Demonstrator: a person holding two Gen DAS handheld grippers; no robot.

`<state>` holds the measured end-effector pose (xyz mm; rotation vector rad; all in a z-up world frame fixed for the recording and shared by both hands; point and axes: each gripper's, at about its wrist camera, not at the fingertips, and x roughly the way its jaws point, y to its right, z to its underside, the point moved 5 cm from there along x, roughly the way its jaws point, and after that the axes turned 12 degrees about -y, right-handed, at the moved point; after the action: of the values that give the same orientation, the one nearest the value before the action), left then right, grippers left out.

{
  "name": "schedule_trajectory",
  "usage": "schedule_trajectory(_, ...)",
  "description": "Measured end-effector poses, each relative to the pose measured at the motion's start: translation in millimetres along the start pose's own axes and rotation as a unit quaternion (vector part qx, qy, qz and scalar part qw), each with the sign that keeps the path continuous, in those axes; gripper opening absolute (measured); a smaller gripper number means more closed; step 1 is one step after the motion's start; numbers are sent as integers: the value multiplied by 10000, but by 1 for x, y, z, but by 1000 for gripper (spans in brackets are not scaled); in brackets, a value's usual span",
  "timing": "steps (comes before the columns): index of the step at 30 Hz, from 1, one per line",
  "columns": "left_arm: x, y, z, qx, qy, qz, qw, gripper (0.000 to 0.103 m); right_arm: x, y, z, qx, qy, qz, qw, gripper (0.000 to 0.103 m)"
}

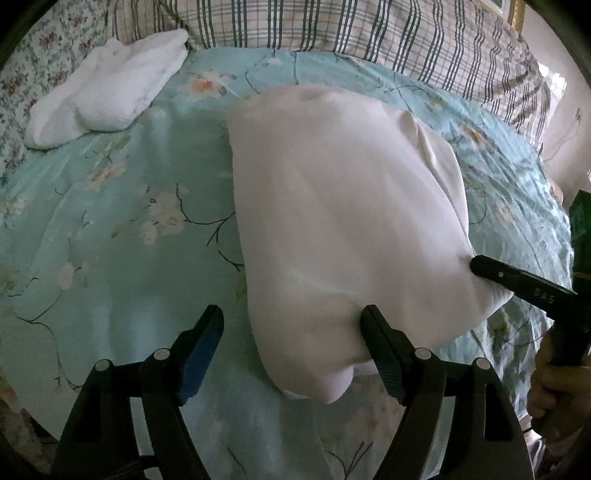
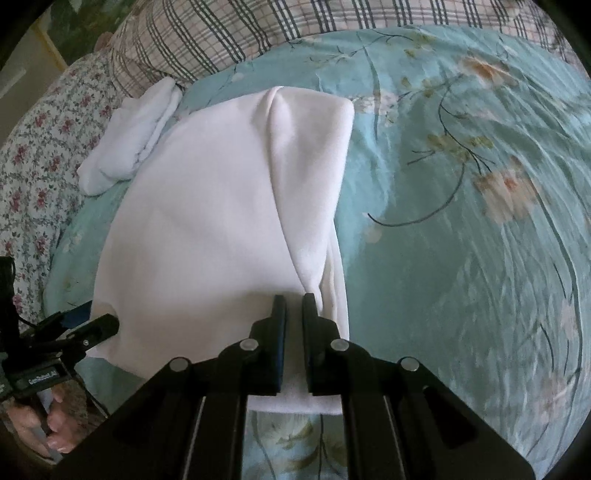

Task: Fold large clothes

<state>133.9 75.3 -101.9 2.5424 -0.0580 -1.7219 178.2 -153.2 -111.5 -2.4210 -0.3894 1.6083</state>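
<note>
A large white garment lies folded into a long panel on the teal flowered bedspread. My left gripper stands open at the garment's near left corner. The cloth bulges between its fingers and lies against the right finger, but the pads are not pressing on it. My right gripper is shut on the garment's near edge, beside a lengthwise fold, with white cloth showing in the narrow gap. The right gripper also shows in the left wrist view, pinching the garment's right side. The left gripper appears at the garment's lower left.
A smaller white folded cloth lies at the back left. A plaid pillow runs along the head of the bed, and a flowered sheet borders the left. Bare bedspread spreads to the right. A person's hand holds the left gripper's handle.
</note>
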Motion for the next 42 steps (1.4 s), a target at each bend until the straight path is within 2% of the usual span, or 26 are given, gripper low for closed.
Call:
schedule_trajectory(6,-11,-2,5,32,52,-115,9999,77,-9,-3,9,-13,27,126,9999,10)
schedule_trajectory(9,-19,-3,10,57,120,-172,9998,77,-19,-5,15,31,74,107,9999,14)
schedule_trajectory(13,-29,-3,13,91,215,-248,9994,77,-30,-7,25,62,113,10,9999,25)
schedule_trajectory(24,-54,-3,24,185,452,-434,9979,81,-46,-12,47,26,136,-76,9999,33)
schedule_trajectory(29,-61,-3,30,351,524,-549,9965,81,-52,-14,56,-1,117,-122,9999,45)
schedule_trajectory(33,-63,-3,38,465,506,-626,9957,81,-58,-15,61,-45,121,-85,9999,49)
schedule_trajectory(36,-69,-5,43,511,557,-517,9958,81,-61,-17,64,-119,121,-39,9998,56)
schedule_trajectory(42,-103,-6,42,589,1048,-478,9916,86,-80,-29,59,-505,298,153,9982,76)
